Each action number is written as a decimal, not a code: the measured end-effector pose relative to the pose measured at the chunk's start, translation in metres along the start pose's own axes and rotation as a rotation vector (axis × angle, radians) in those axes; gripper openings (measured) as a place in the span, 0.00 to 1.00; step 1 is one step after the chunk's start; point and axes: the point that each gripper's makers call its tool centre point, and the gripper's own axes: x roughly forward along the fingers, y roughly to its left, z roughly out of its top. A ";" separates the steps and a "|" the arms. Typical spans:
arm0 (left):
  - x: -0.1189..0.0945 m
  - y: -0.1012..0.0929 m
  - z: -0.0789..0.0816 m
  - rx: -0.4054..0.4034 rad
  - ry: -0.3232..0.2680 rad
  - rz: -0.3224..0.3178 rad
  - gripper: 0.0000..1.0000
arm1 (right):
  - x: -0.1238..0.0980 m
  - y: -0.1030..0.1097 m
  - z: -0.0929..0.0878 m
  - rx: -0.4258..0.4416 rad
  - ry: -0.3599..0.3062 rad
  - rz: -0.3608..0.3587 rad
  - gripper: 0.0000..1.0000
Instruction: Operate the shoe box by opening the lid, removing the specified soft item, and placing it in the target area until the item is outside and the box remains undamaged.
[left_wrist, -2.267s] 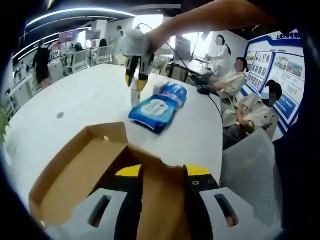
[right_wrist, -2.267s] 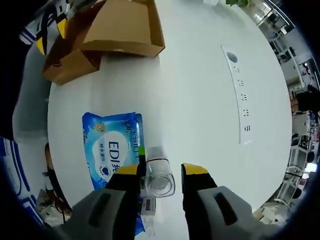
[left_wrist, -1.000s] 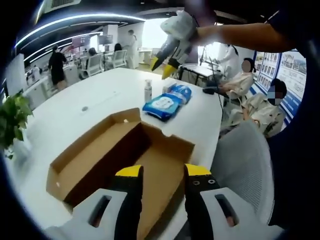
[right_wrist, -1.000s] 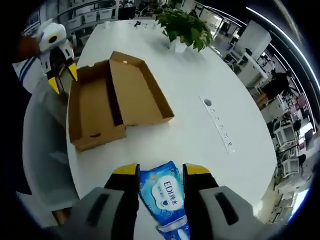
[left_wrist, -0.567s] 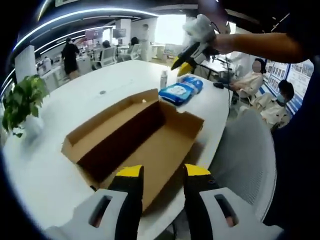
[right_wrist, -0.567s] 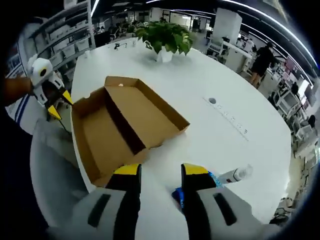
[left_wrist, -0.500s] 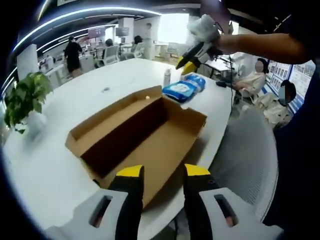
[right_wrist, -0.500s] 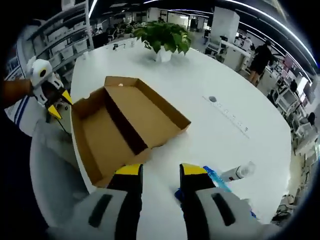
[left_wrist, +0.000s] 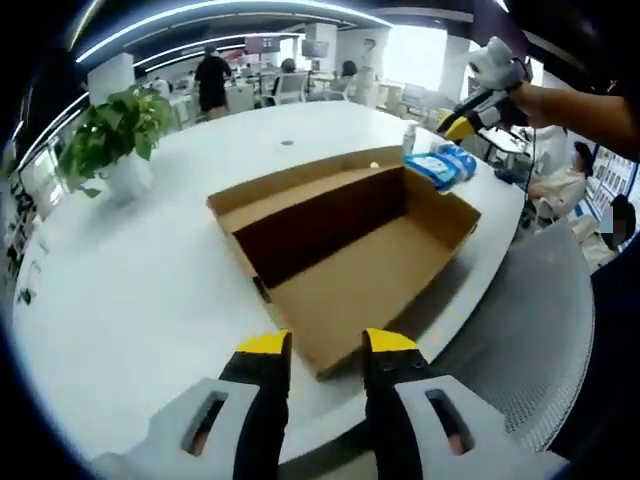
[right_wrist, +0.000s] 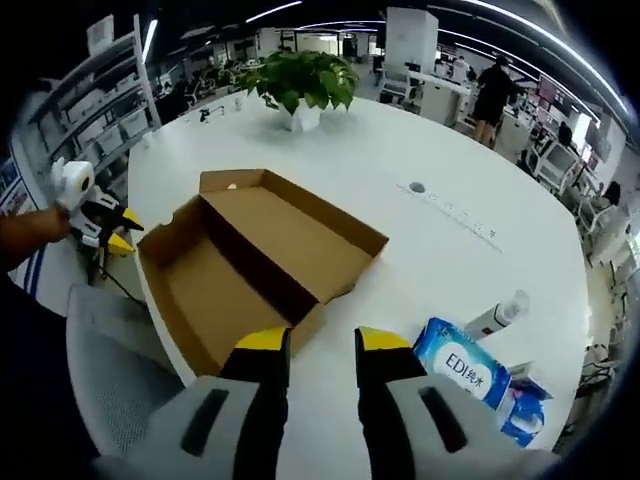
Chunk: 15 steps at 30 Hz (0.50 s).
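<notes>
An open brown shoe box (left_wrist: 350, 250) lies on the white round table (left_wrist: 130, 300), its lid folded flat beside it and its inside bare. The box (right_wrist: 250, 260) sits beyond my right gripper (right_wrist: 322, 350), which is open and holds nothing. My left gripper (left_wrist: 327, 345) is open over the box's near corner. Two blue wet-wipe packs (right_wrist: 465, 375) lie to the right of the right gripper, also visible as wipe packs (left_wrist: 435, 167) past the box. The right gripper (left_wrist: 462, 122) hangs above them. The left gripper (right_wrist: 118, 235) hovers by the box's left end.
A small clear bottle (right_wrist: 497, 318) stands beside the packs. A potted plant (right_wrist: 300, 80) sits at the far side, and a socket strip (right_wrist: 450, 212) is set in the table top. A grey mesh chair (left_wrist: 540, 330) stands at the table edge. People sit and stand around.
The right gripper has drawn back from the bottle and the wipe packs, which now lie to its right. Both views have swung toward the box. The box has not moved.
</notes>
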 end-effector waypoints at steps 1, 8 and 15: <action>0.001 0.003 -0.002 -0.015 0.007 0.006 0.26 | 0.001 0.000 0.001 0.004 -0.001 -0.006 0.21; 0.007 0.013 -0.013 -0.117 0.063 0.012 0.23 | 0.016 0.000 0.007 0.106 -0.016 -0.024 0.19; 0.013 0.008 -0.018 -0.121 0.091 -0.022 0.12 | 0.029 -0.017 0.017 0.227 -0.032 -0.031 0.15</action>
